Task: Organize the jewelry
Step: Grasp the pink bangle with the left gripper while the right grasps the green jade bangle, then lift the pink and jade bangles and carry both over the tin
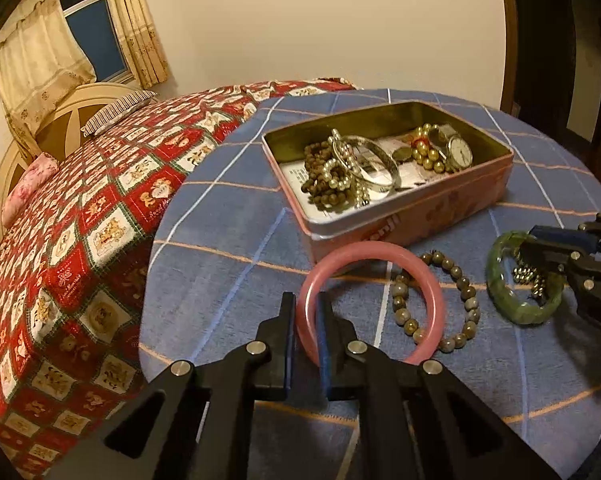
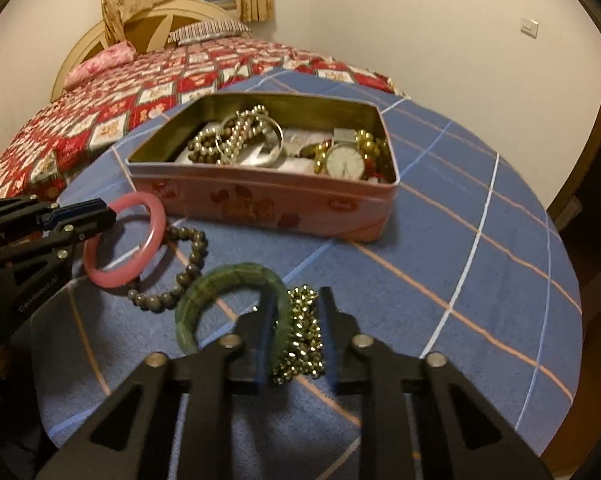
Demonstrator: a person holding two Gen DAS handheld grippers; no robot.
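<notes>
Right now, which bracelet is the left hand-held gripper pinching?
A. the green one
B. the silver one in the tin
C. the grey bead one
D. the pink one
D: the left hand-held gripper has its two fingers closed on the rim of the pink bangle, while the green bangle sits in the right hand-held gripper instead.

— You've a pink bangle [image 1: 374, 280], a mottled green one [image 1: 520, 280], and grey-brown beads [image 1: 440, 304] on your blue cloth [image 1: 228, 280] checked in white and orange lines.

— And your tin [image 2: 284, 208]?

— Pink, with what may be red flowers, blurred. The bedspread [image 1: 80, 240] is red-and-cream patchwork.
</notes>
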